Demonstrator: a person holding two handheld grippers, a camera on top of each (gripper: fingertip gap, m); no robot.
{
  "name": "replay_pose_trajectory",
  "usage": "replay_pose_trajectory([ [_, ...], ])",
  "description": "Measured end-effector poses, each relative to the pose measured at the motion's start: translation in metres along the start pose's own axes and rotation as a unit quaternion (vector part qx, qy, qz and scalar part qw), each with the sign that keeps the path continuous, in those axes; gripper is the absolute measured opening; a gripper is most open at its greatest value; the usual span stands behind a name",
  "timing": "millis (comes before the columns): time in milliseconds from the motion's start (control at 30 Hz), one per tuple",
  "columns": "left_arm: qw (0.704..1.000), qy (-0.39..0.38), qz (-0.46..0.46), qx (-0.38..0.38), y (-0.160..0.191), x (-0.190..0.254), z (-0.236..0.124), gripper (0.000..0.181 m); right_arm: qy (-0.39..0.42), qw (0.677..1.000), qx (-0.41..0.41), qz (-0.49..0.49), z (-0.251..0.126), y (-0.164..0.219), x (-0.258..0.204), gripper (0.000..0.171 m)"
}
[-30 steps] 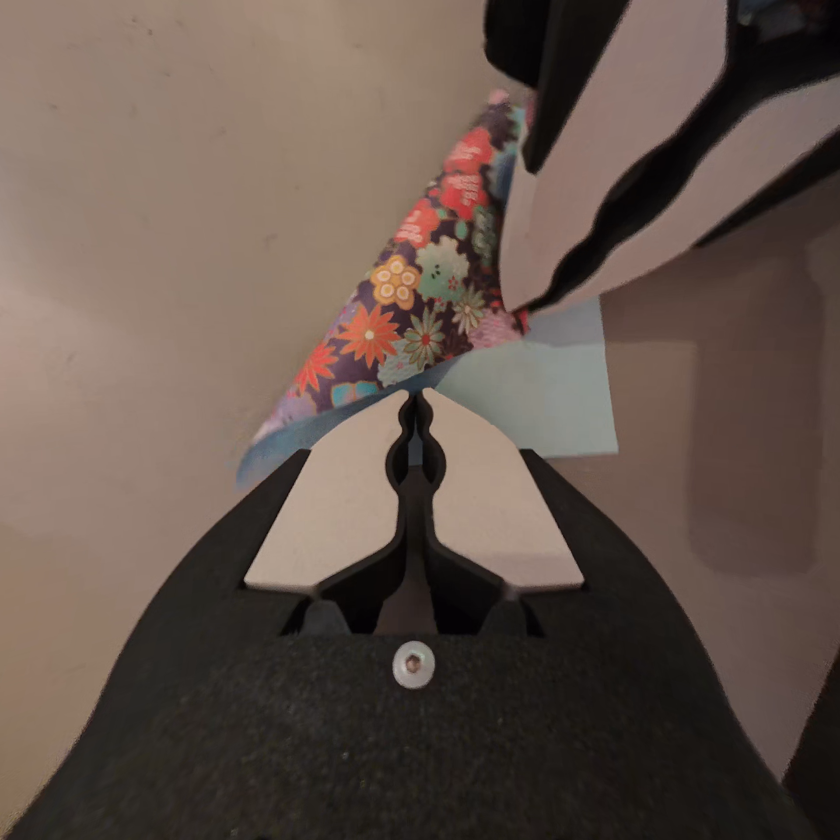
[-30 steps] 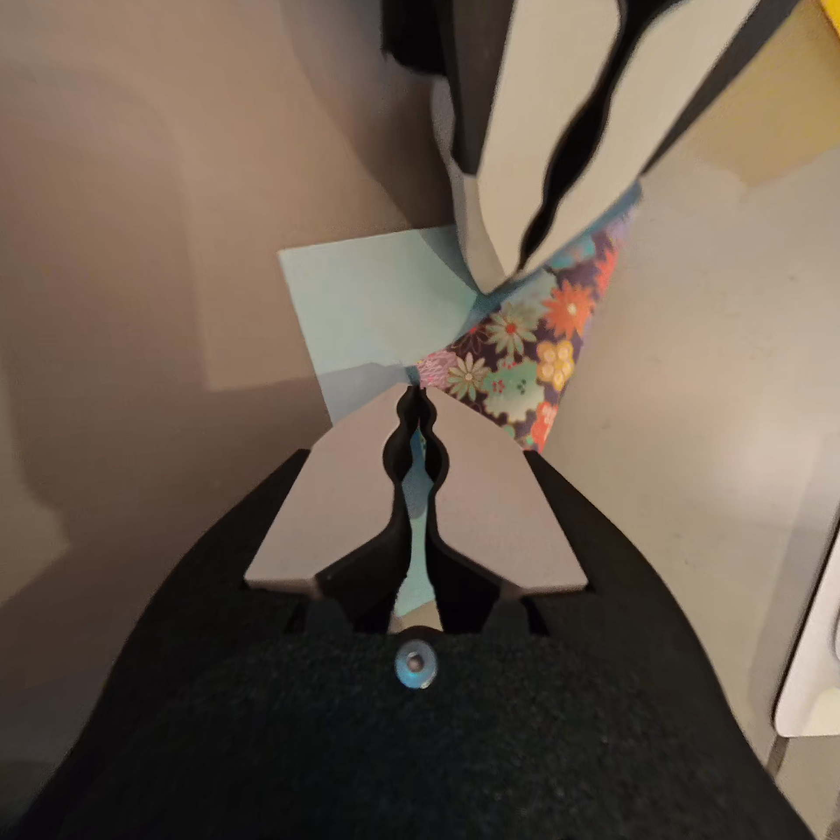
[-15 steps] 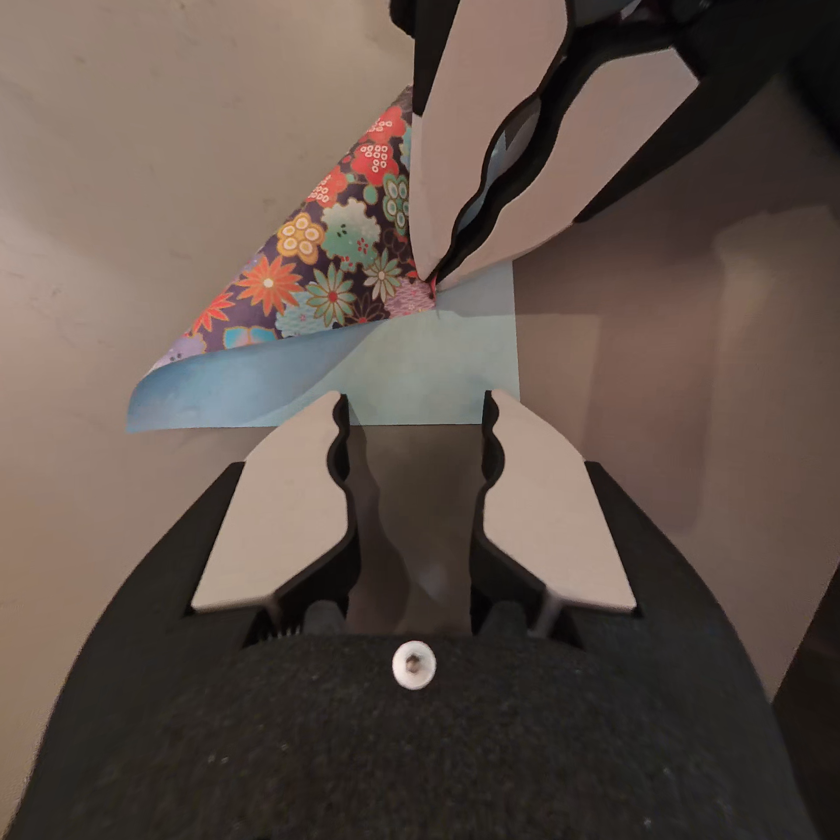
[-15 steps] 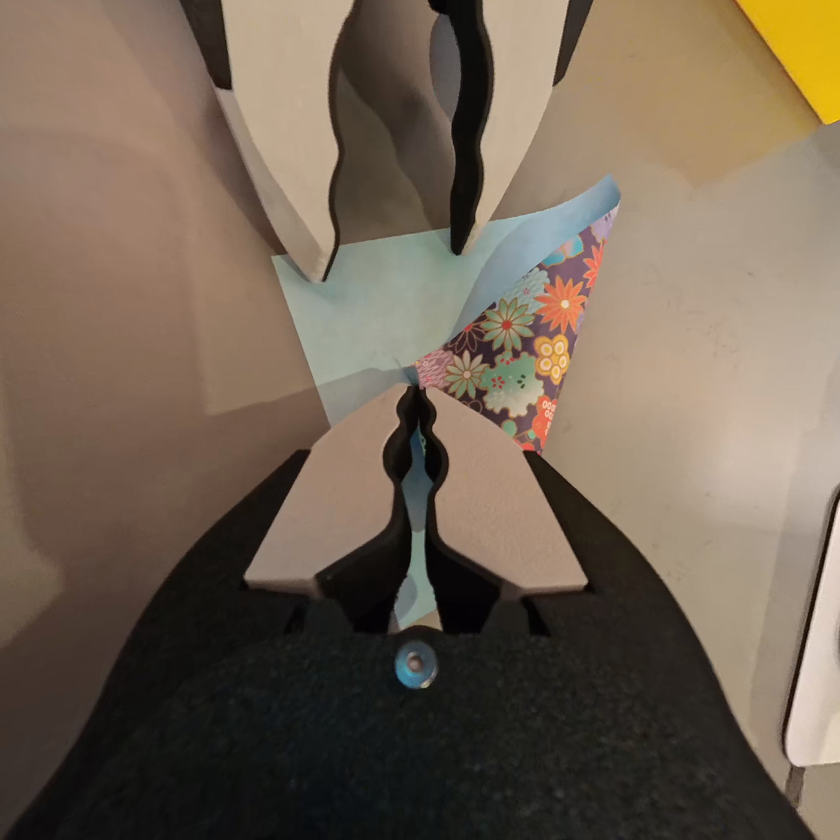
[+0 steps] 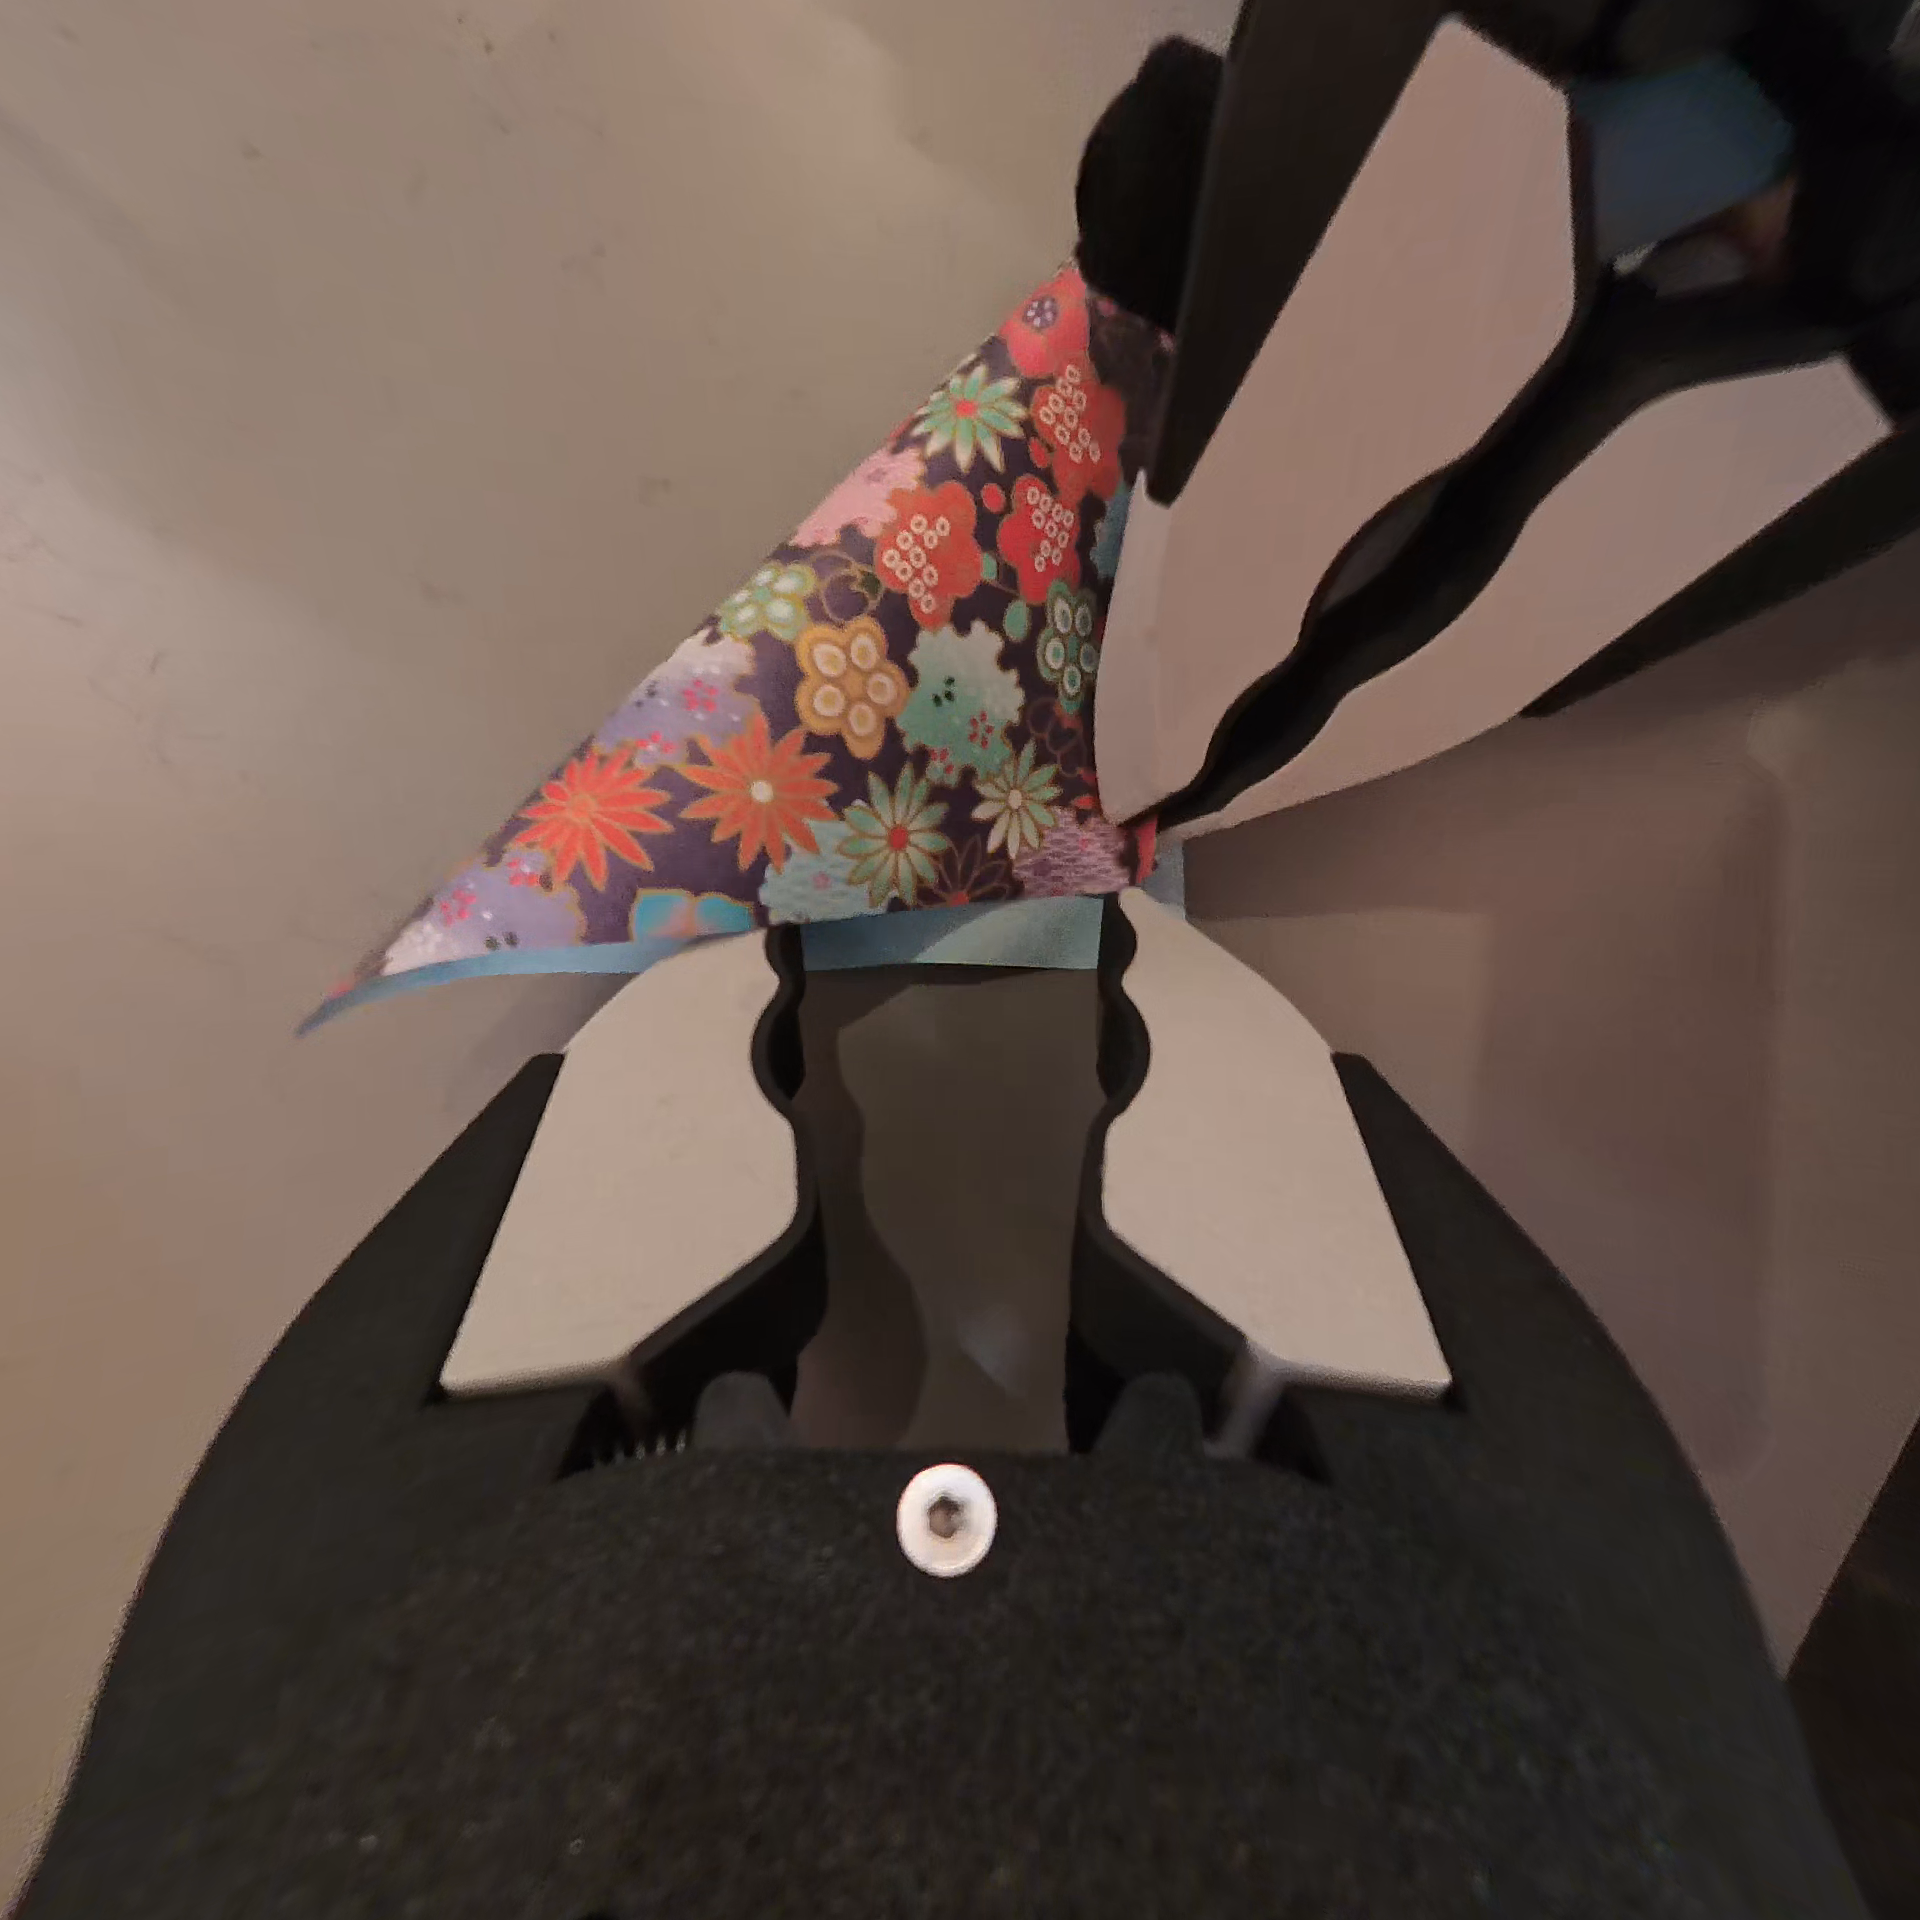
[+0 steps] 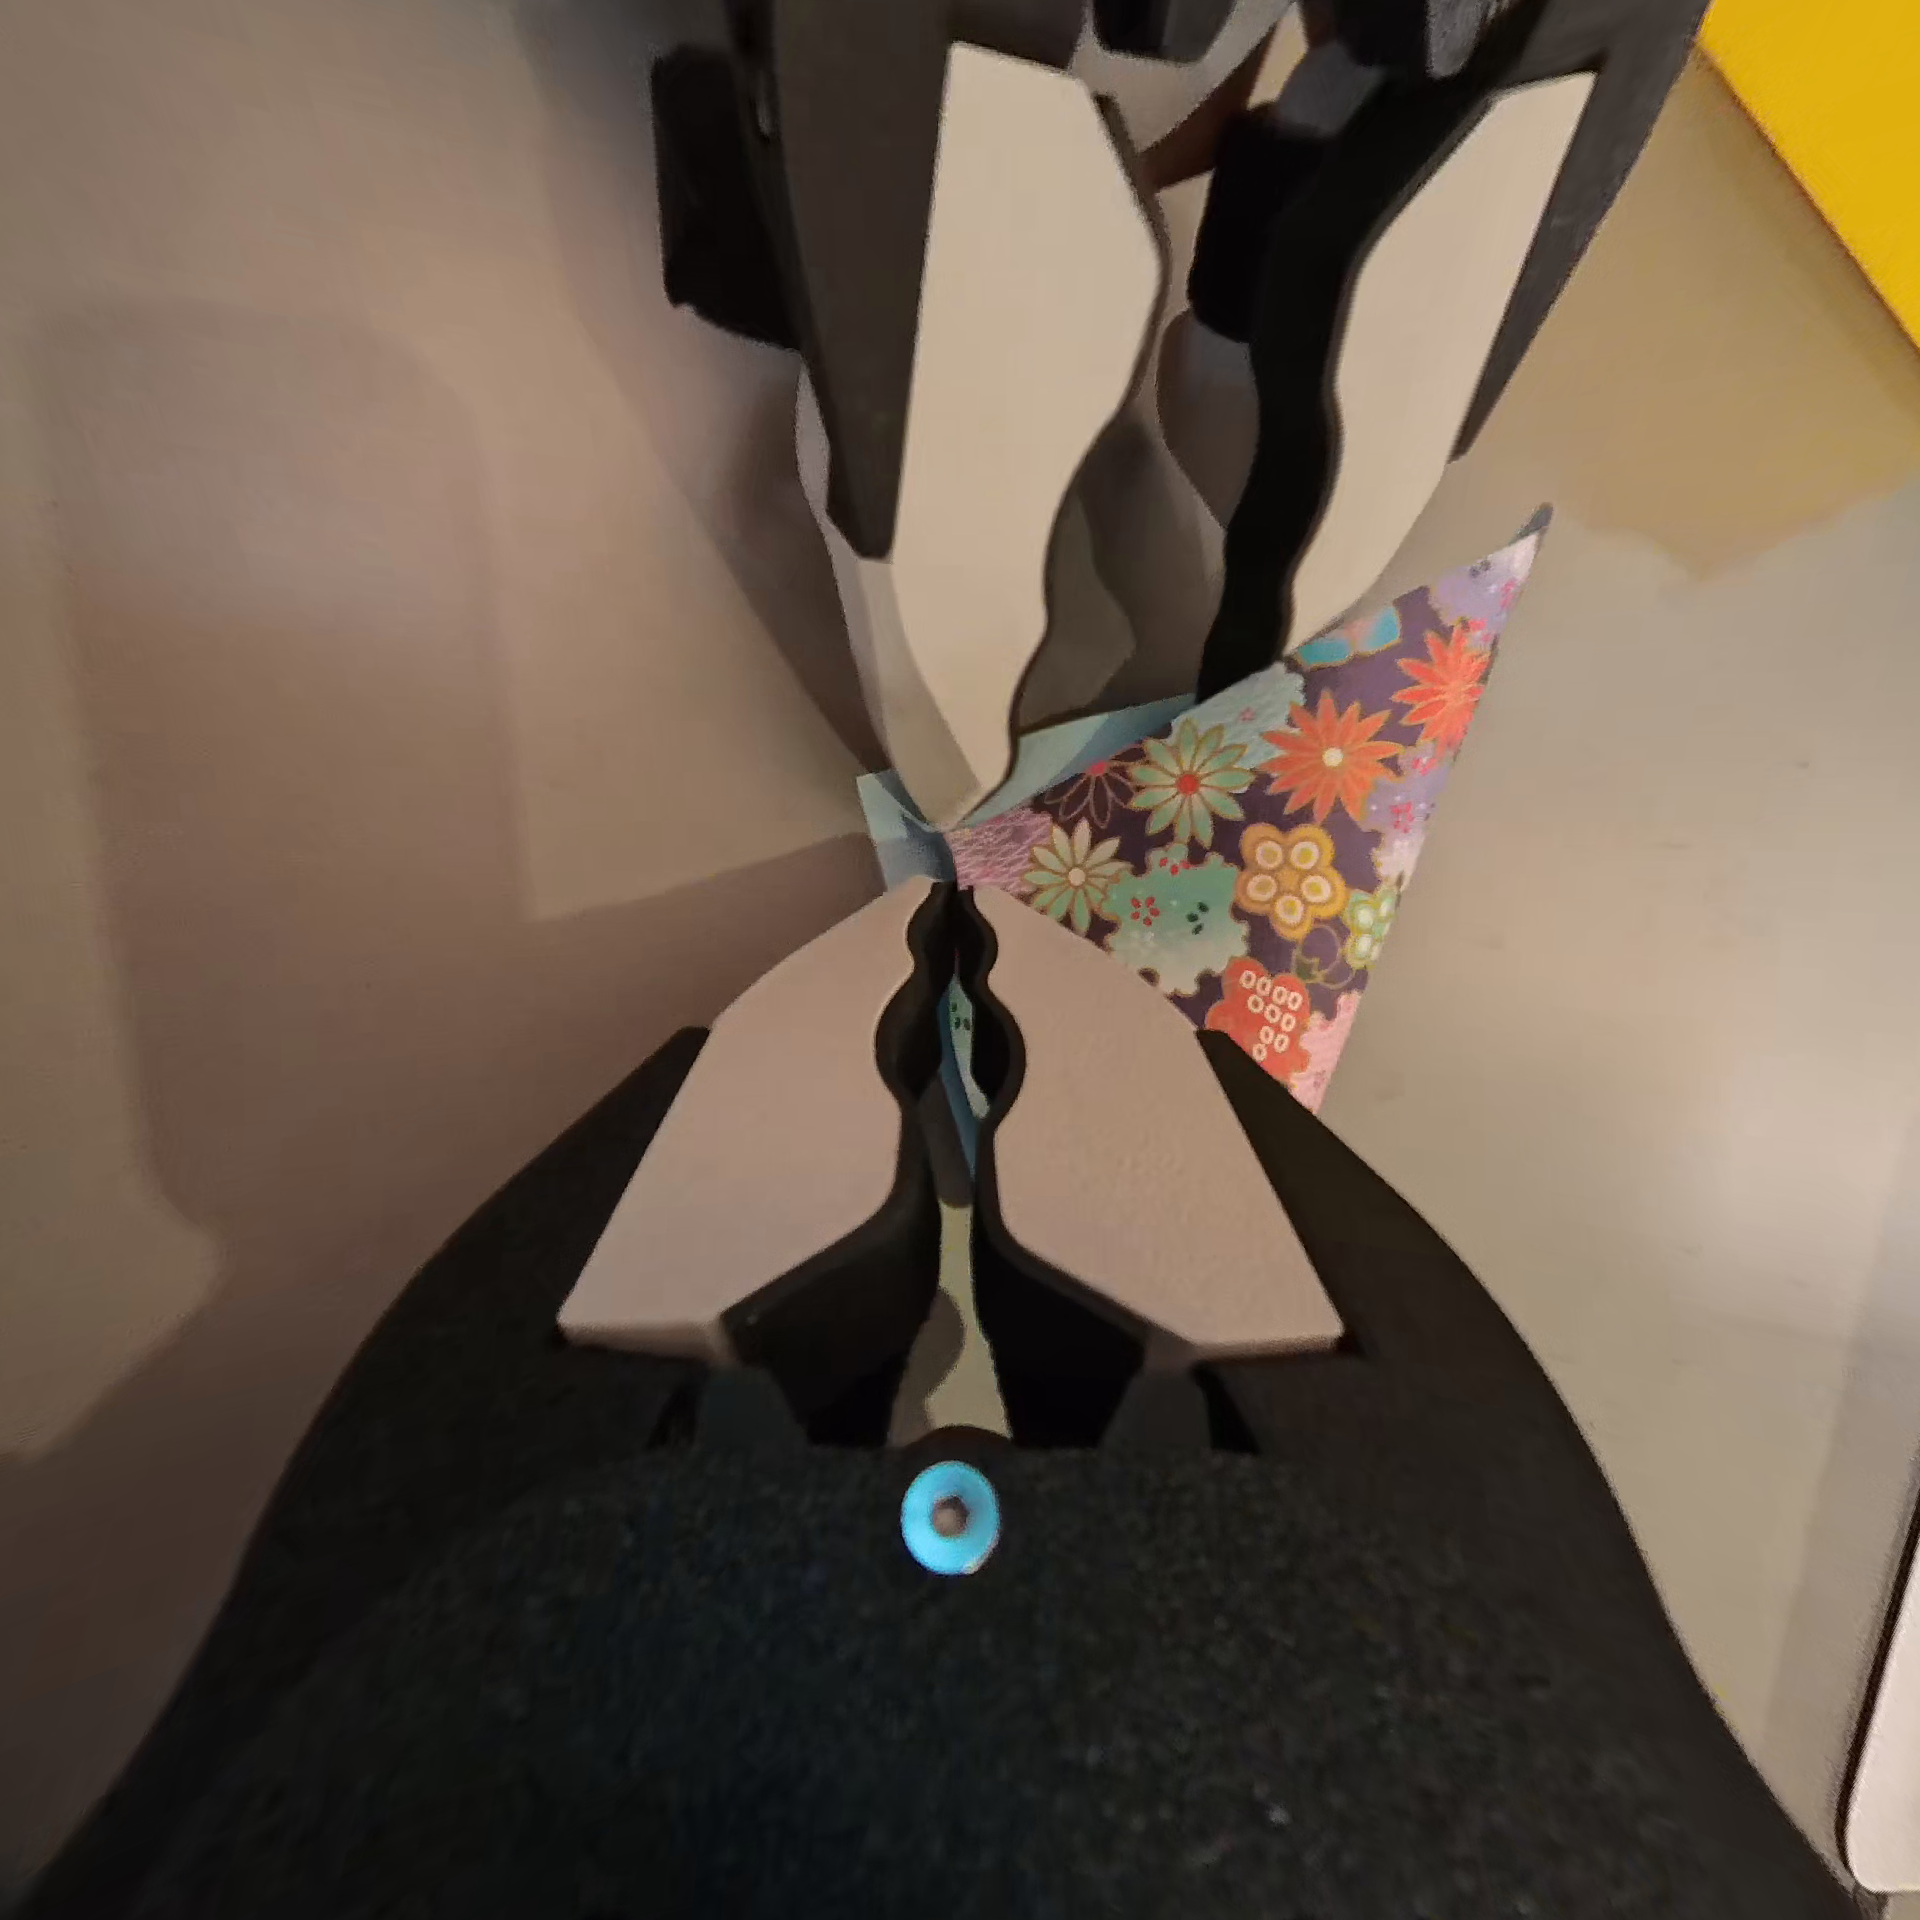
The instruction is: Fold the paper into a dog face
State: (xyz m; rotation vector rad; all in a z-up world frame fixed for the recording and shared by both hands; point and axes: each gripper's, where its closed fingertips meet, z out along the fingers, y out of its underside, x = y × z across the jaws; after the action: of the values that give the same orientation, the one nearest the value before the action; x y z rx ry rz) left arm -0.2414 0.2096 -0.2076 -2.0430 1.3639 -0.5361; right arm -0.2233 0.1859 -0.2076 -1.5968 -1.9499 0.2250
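The paper (image 5: 831,727) sits at the centre of the left wrist view, a thin sheet with a floral print on one face and plain light blue on the other. It rests partly on the beige tabletop (image 5: 364,364), with its printed flap raised and curling toward the lower left of the frame.

We judge the sheet light, limp and easily creased. It will sag wherever we leave it unsupported, and it may tear or wrinkle under a hard pull. We therefore take hold at a corner or along an edge, close to the intended fold line.

The right gripper (image 6: 951,904) is closed on the paper; a blue strip of the sheet shows between its jaws in the lower centre of the right wrist view. The left gripper (image 5: 951,945) stands wide apart and holds nothing. Its fingertips lie just beside the blue near edge.

A yellow object (image 6: 1829,135) occupies the upper right of the right wrist view, and a white object (image 6: 1896,1662) sits at the right margin.
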Motion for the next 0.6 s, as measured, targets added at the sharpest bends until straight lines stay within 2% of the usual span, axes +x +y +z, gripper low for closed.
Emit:
replay_pose_trajectory([
  [200,1.000,-0.022,-0.021,-0.001,-0.0016,-0.0027,0.0004,0.053,0.005,1.000,-0.002,-0.009,0.0006,0.0030,0.0038,0.000],
  [333,1.000,-0.011,0.009,0.000,0.0015,-0.0010,-0.0043,0.051,-0.004,1.000,-0.002,-0.019,-0.0013,0.0035,0.0028,0.000],
  [533,0.998,0.015,0.061,0.001,0.0020,0.0021,-0.0063,0.026,-0.044,0.999,0.009,-0.029,-0.0066,0.0088,0.0002,0.000],
  [600,0.998,0.018,0.066,0.000,0.0008,-0.0002,-0.0052,0.023,-0.055,0.998,0.016,-0.029,-0.0090,0.0095,-0.0009,0.000],
])
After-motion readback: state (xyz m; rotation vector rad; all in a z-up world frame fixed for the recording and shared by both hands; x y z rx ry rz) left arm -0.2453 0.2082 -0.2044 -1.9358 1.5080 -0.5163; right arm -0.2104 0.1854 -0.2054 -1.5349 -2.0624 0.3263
